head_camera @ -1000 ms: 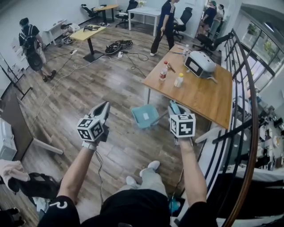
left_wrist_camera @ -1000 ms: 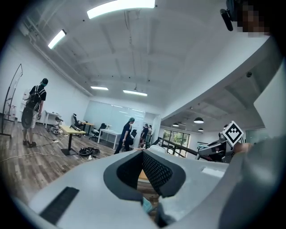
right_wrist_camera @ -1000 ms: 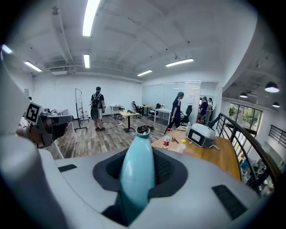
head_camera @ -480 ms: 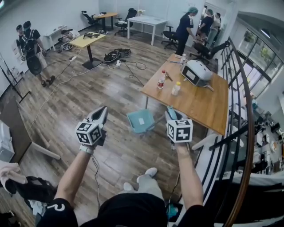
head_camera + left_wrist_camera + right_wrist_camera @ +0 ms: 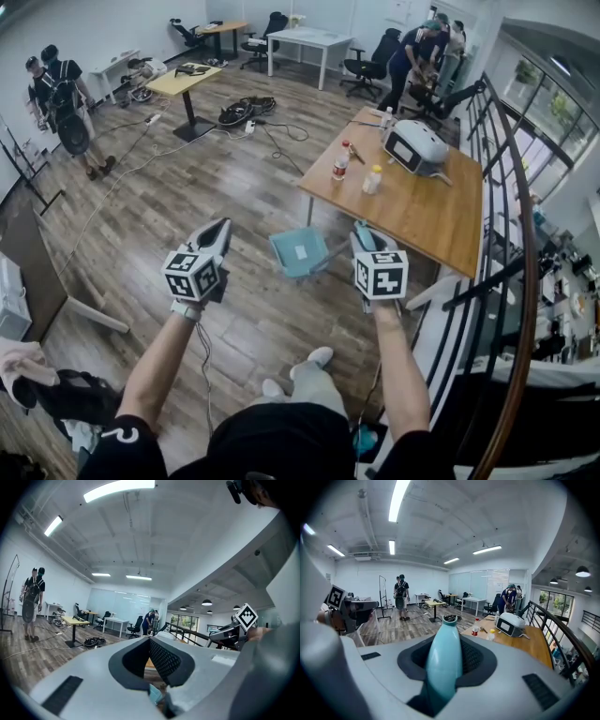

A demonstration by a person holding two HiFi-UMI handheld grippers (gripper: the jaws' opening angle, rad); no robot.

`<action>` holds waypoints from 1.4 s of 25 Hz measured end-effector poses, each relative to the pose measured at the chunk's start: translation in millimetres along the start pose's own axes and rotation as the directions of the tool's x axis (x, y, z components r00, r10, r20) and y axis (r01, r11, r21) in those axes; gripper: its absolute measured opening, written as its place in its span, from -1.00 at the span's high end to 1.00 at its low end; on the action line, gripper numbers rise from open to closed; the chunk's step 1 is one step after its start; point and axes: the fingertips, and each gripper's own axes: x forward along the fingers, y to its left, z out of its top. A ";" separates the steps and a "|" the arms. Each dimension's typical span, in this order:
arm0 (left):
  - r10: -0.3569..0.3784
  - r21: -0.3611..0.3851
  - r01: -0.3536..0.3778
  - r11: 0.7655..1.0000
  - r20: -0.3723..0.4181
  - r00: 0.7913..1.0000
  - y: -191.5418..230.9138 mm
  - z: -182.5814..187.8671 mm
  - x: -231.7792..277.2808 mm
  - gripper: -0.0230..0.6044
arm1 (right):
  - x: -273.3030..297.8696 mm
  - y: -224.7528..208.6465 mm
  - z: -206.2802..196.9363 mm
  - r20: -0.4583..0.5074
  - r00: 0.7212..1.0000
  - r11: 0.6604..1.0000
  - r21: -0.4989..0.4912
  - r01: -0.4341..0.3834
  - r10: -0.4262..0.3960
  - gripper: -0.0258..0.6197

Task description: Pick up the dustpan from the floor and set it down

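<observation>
Tongs, right gripper (image 5: 367, 240): jaws pinch the pale blue handle of the dustpan (image 5: 298, 251), which fills the gap between the pads in the right gripper view (image 5: 444, 663). The pan itself juts out to the left of that gripper, apparently clear of the wooden floor (image 5: 187, 187), between the two grippers and just beside the near corner of the wooden table (image 5: 412, 211). Left gripper (image 5: 220, 228): jaws pressed together at the tips with nothing between them, well apart from the pan. Step in hand, as judged: carrying toward set-down. Keep the pinch firm, lower with the pan level and clear of the table leg (image 5: 309, 208), and part the jaws only once the pan rests flat.
</observation>
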 end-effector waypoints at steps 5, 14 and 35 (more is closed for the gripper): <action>0.012 0.004 -0.012 1.000 -0.018 1.000 -3.5 -8.2 1.4 0.93 | -2.2 -4.8 -14.7 -0.017 1.000 1.000 0.005 0.015 -0.015 0.63; 0.006 -0.012 -0.006 1.000 -0.027 1.000 -13.9 -32.8 10.3 0.93 | 6.1 -11.0 -58.9 -0.070 0.997 1.000 -0.001 0.022 -0.022 0.63; 0.083 -0.098 -0.102 0.990 -0.188 0.979 15.0 -219.0 10.4 0.93 | 109.4 14.1 -241.8 -0.181 0.984 0.998 -0.055 -0.021 0.011 0.63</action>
